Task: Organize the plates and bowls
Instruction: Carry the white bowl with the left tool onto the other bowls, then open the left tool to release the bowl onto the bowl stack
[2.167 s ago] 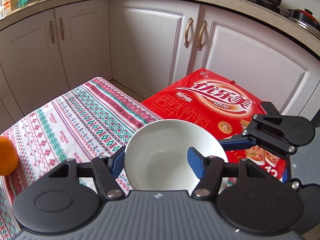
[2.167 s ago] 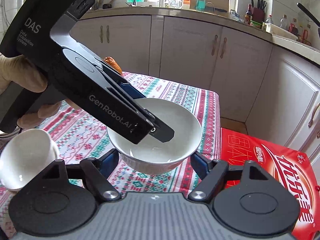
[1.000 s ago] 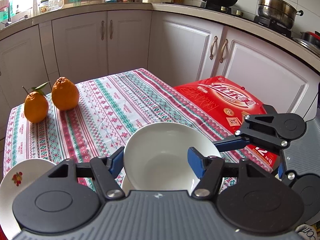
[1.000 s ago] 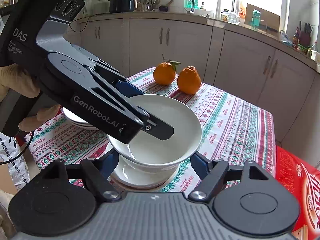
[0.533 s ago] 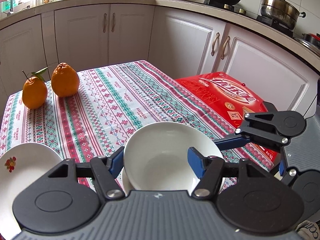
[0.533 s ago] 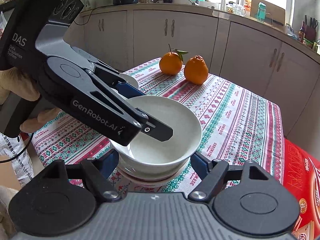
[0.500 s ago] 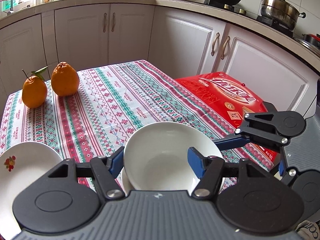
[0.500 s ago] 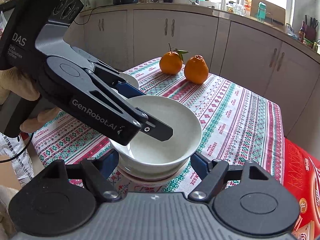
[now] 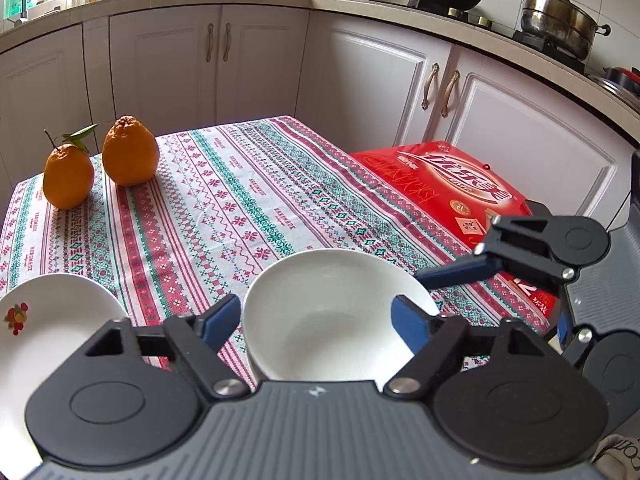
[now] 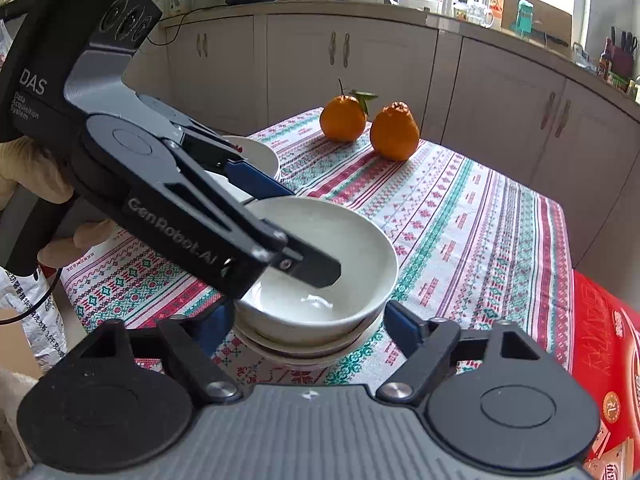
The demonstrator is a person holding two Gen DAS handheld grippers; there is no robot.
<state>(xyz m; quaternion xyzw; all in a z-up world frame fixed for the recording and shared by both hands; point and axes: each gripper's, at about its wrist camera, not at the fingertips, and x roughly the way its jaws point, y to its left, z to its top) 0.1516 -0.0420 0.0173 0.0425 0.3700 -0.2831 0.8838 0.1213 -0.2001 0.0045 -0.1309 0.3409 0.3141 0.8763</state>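
Both tongs, left [image 9: 316,320] and right [image 10: 308,324], have just been opening and now stand clear of the bowl [image 10: 320,268], so I judge it nested on the stack on the desk [image 10: 460,216].

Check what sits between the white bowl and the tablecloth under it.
In the right wrist view, the white bowl rests nested in a stack of white dishes, which sits on the tablecloth.

Flowered plate [image 9: 44,332] cut off left
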